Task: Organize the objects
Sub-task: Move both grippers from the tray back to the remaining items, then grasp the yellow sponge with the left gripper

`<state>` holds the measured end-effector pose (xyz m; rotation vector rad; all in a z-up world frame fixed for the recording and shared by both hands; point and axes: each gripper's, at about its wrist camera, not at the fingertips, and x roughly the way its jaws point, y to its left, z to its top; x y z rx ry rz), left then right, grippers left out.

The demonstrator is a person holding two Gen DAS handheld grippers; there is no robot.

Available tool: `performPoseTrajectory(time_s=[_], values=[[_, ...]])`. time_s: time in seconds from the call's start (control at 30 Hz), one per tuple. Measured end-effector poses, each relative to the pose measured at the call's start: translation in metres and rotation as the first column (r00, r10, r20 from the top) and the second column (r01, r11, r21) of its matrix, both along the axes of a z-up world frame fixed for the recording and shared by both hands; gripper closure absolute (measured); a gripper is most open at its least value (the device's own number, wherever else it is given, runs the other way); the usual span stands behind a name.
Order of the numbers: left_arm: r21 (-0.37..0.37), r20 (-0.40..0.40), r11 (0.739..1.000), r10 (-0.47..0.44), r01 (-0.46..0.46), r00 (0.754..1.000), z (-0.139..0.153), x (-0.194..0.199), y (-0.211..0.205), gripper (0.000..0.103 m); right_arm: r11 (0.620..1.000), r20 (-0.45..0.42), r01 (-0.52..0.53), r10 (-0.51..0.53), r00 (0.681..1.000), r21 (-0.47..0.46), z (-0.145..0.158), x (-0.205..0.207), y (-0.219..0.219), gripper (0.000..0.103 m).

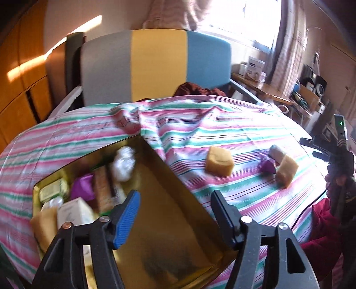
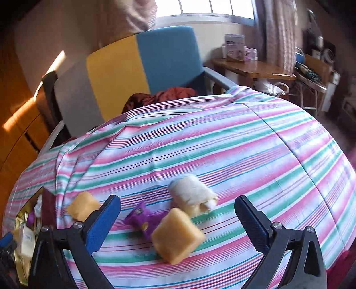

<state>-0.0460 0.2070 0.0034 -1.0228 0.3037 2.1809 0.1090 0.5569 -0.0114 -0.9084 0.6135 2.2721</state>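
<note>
I'm working over a table under a striped cloth (image 2: 222, 142) in pink, green and white, with a grey, yellow and blue chair (image 1: 155, 64) behind it, a bright window (image 1: 242, 17), and a cluttered wooden side table (image 2: 251, 69) off to the right.

Only my left wrist view looks into the gold tin (image 1: 169, 213): inside sit a purple packet (image 1: 82, 186), a white box (image 1: 74, 211), a crumpled white wrapper (image 1: 123, 164) and other blurred snacks. The right wrist view catches just its edge at far left.

My left gripper (image 1: 175, 211) stands open and empty above the tin's bare floor. My right gripper (image 2: 178, 224) is spread wide, nothing pinched; between its fingers lie a tan wrapped cake (image 2: 176, 236), a purple wrapper (image 2: 142, 219) touching it, and a cream roll (image 2: 192, 193) just behind. A second tan cake (image 2: 83, 209) rests near the left finger (image 2: 101, 224). In the left view the second cake (image 1: 219, 161) lies between the tin and that cluster.
</note>
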Motion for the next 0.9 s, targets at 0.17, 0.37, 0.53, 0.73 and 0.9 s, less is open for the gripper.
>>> performPoseTrajectory(time_s=[0.17, 0.37, 0.53, 0.73, 0.9], values=[[-0.043, 0.038, 0.995, -0.086, 0.088, 0.996, -0.010, -0.005, 0.054, 0.029, 0.955, -0.079, 0.204, -0.225, 0.971, -0.213, -0.020, 0.039, 0.048, 0.000], [-0.085, 0.091, 0.985, -0.143, 0.150, 0.986, -0.027, -0.015, 0.107, 0.025, 0.893, -0.088, 0.244, -0.297, 0.951, -0.379, -0.039, 0.052, 0.065, 0.000], [-0.137, 0.111, 0.974, -0.169, 0.183, 0.979, -0.042, -0.028, 0.137, 0.019, 0.902, -0.089, 0.206, -0.257, 0.962, -0.380, -0.040, 0.041, 0.059, 0.000], [-0.180, 0.161, 0.964, -0.169, 0.198, 0.972, -0.063, -0.043, 0.159, 0.017, 0.904, -0.096, 0.180, -0.234, 0.967, -0.388, -0.040, 0.039, 0.057, 0.000], [-0.203, 0.184, 0.961, -0.152, 0.189, 0.971, -0.076, -0.056, 0.172, 0.017, 0.901, -0.096, 0.169, -0.225, 0.970, -0.399, -0.042, 0.039, 0.057, 0.000]])
